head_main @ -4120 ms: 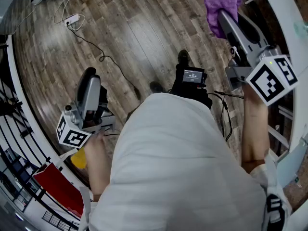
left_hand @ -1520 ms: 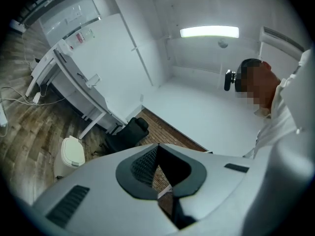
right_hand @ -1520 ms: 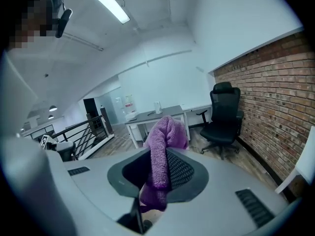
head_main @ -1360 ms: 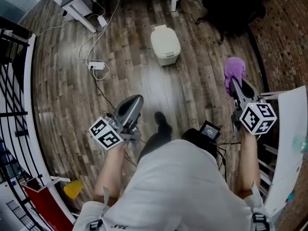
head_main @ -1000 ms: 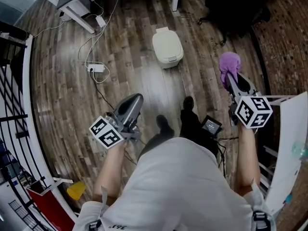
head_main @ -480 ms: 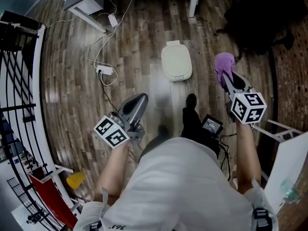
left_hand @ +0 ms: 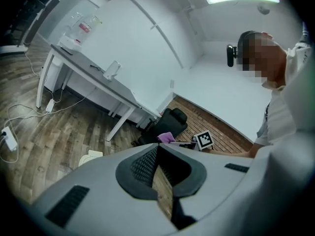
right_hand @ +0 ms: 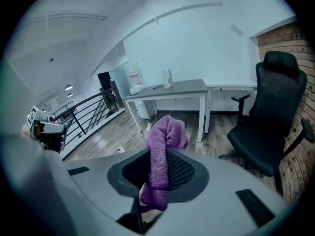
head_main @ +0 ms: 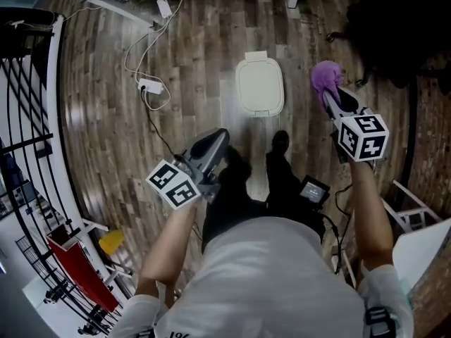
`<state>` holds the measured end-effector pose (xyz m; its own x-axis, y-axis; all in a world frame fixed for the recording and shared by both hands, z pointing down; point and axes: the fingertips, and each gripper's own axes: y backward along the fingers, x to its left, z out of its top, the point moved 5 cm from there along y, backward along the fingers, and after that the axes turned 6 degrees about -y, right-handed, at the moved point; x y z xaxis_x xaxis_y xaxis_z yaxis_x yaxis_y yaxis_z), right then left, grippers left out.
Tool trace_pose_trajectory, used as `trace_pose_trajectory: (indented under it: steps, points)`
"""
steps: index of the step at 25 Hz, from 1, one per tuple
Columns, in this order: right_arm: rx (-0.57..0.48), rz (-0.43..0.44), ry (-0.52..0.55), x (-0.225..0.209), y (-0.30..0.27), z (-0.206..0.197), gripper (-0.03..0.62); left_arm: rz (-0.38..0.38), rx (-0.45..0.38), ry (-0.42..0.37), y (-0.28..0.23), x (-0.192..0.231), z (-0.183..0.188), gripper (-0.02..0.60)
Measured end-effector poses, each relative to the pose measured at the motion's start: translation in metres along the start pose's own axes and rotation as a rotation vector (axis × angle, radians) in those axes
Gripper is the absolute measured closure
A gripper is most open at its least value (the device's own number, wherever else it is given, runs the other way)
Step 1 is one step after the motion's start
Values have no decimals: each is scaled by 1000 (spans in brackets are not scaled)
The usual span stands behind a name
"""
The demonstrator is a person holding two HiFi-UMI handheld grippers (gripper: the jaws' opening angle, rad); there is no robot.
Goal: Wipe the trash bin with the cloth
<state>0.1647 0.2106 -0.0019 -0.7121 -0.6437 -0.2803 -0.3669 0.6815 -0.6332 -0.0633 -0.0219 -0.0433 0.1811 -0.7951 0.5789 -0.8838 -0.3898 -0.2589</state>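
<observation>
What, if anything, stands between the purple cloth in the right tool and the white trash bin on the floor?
Nothing visible does. The right tool holds the cloth just right of the trash bin, with only bare floor between them; the person's shoe stands nearer, outside that path.

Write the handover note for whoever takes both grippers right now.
Left gripper: jaws together, nothing in them, held above the wooden floor short of the bin.
Right gripper: shut on the purple cloth, which sticks out past the jaw tips.
Trash bin: white, lid down, standing on the floor just ahead of the person's feet; the cloth is off to its right and apart from it.
Done: cloth is in hand.
Left: bring the cloth onto the bin and wipe it. No contact with the bin shows yet.
</observation>
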Motion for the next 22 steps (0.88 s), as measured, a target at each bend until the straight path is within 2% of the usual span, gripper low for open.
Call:
trace_pose_trajectory:
  steps: [5, 14, 22]
  points:
    - [75, -22, 14, -1, -67, -28, 514, -22, 47, 43, -26, 54, -23, 577]
    - [220, -47, 60, 3, -198, -99, 514, -122, 121, 106, -76, 159, -86, 578]
    - [291, 3, 97, 24, -307, -136, 514, -110, 142, 124, -103, 232, -125, 578]
